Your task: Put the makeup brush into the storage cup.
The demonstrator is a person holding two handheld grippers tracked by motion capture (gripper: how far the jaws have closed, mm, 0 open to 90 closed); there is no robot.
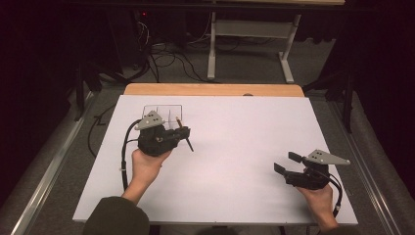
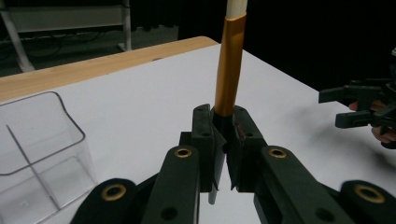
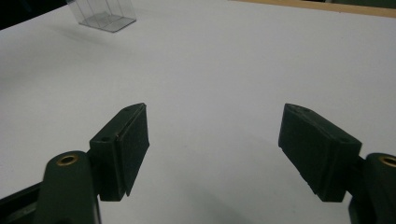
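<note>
The desk [image 1: 235, 147] is wide and covered in white; all places here are told from the clear plastic box [image 1: 163, 113], which stands on the desk at the far left part. The box has thin walls inside that divide it in compartments; nothing can be seen in it.

The left gripper [image 1: 182, 133] hovers just beside the box, on its near side; its jaws are clenched on a brush [image 2: 229, 65], near the place where the dark handle meets the gold metal sleeve; in the left gripper view the sleeve rises upright between the jaws, with a pale part above it that is cut by the edge. The right gripper [image 1: 287, 163] is well apart from the box, toward the near right part of the desk; its jaws stand wide and released, with nothing between them.

My judgement: the brush is already picked up and brought close to the box, so the lifting is done; what is left is to lower it into one compartment and to release it.

No brand, label or writing can be read on any of these things.
</note>
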